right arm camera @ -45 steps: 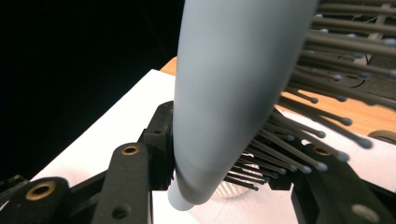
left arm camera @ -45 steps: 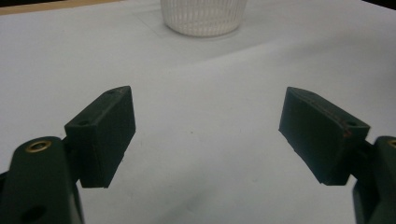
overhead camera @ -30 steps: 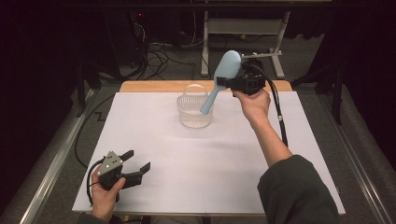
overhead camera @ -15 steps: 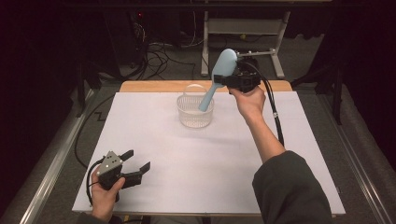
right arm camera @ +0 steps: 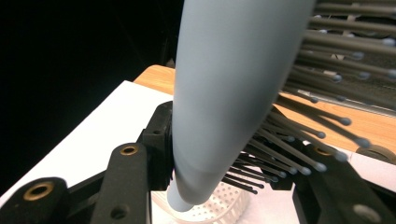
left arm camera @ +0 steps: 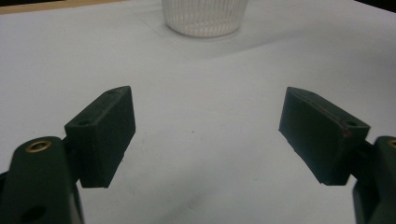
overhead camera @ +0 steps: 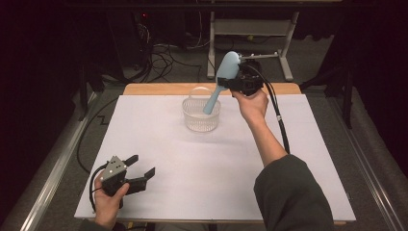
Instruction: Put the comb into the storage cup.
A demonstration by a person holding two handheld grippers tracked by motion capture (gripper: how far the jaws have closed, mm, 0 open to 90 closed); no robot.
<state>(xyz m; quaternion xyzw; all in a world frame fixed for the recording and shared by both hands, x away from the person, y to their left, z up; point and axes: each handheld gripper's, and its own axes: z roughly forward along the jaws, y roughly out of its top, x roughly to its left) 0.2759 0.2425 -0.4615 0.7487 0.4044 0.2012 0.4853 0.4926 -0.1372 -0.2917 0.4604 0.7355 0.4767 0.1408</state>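
Note:
A light blue hairbrush (overhead camera: 220,83) hangs tilted, head up and handle down, above a white ribbed basket (overhead camera: 192,121) at the table's far middle. My right gripper (overhead camera: 229,84) is shut on the brush just below its head, and the bristles (right arm camera: 299,140) face one jaw. The handle's tip (right arm camera: 187,200) reaches the basket's (right arm camera: 224,210) opening; I cannot tell whether it touches. Near the front left corner my left gripper (overhead camera: 142,164) rests low over the white tabletop, open with nothing between its pads (left arm camera: 107,135). The basket (left arm camera: 203,21) stands far ahead of it.
The white board (overhead camera: 202,173) covers the table, with a wooden strip (overhead camera: 159,89) along its far edge. Behind the table stand a metal frame (overhead camera: 250,29) and loose cables (overhead camera: 163,57) on the floor. My right gripper's cable (overhead camera: 279,120) trails along the forearm.
The right hand has carried the hairbrush a little to the left over the basket. The left gripper has stayed where it was.

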